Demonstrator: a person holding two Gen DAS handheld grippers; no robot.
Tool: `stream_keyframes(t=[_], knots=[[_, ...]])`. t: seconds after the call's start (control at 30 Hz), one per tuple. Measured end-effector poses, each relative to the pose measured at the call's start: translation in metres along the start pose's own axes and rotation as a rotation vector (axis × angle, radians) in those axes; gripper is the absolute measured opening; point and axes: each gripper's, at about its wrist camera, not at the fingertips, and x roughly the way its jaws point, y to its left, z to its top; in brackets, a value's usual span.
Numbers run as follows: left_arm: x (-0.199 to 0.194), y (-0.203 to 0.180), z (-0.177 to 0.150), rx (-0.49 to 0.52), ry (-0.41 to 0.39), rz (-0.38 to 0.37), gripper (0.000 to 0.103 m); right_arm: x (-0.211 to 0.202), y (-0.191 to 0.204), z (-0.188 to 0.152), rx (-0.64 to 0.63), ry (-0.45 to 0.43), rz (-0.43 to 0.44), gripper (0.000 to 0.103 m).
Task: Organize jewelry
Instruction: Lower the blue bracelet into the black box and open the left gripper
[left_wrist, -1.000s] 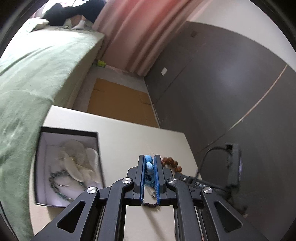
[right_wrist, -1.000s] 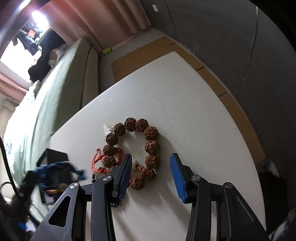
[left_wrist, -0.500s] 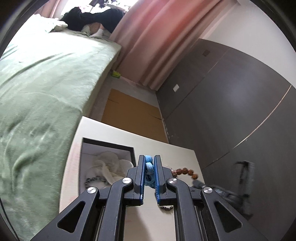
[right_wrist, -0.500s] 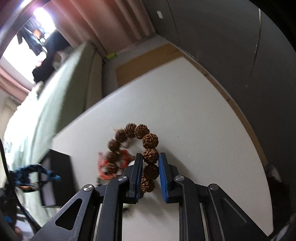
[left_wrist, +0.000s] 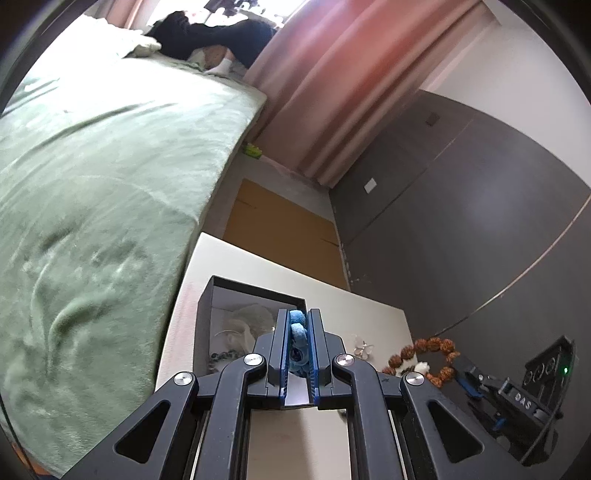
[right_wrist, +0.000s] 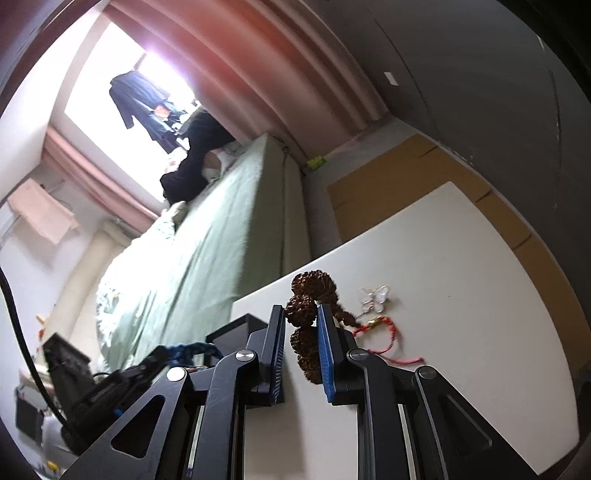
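My left gripper (left_wrist: 298, 314) is shut on a blue beaded bracelet (left_wrist: 297, 332) and hangs just in front of an open black jewelry box (left_wrist: 255, 286) with a white lining and pale pieces inside. My right gripper (right_wrist: 301, 314) is shut on a brown seed-bead bracelet (right_wrist: 312, 284), which dangles between the pads above the white table (right_wrist: 443, 258). The left wrist view also shows that brown bracelet (left_wrist: 428, 345), off to the right. On the table lie a white butterfly brooch (right_wrist: 375, 297) and a red cord bracelet (right_wrist: 384, 334).
A bed with a green cover (left_wrist: 92, 184) runs along the table's left side. A dark wall (left_wrist: 480, 203) stands to the right, with cardboard on the floor (left_wrist: 280, 221) beyond the table's far edge. Pink curtains (right_wrist: 277, 74) hang at the back.
The right gripper closed on the brown bead bracelet and raised it off the table. The left gripper carried the blue bracelet toward the black box.
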Motion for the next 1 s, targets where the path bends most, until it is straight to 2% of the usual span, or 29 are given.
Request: stream_keyframes(t=[0.33, 0.43, 0.7, 0.77, 0.83, 0.9, 1.0], knots=[[0.019, 0.013, 0.007, -0.088, 0.057, -0.039, 0.012, 0.009, 0.015, 0.000, -0.021, 0.020, 0.015, 0.019], [0.019, 0.016, 0.009, -0.099, 0.050, -0.017, 0.012, 0.015, 0.017, 0.002, -0.024, 0.027, 0.021, 0.019], [0.007, 0.026, 0.015, -0.130, 0.015, 0.017, 0.013, 0.019, 0.042, -0.004, -0.066, 0.035, 0.126, 0.019], [0.003, 0.028, 0.016, -0.133, 0.007, 0.025, 0.022, 0.023, 0.049, -0.007, -0.078, 0.041, 0.149, 0.019], [-0.004, 0.029, 0.016, -0.137, -0.013, 0.024, 0.055, 0.028, 0.058, -0.010, -0.089, 0.053, 0.163, 0.019], [-0.011, 0.030, 0.017, -0.142, -0.050, 0.023, 0.065, 0.036, 0.068, -0.014, -0.099, 0.069, 0.172, 0.019], [-0.021, 0.033, 0.021, -0.142, -0.081, 0.029, 0.066, 0.047, 0.080, -0.020, -0.118, 0.088, 0.178, 0.019]])
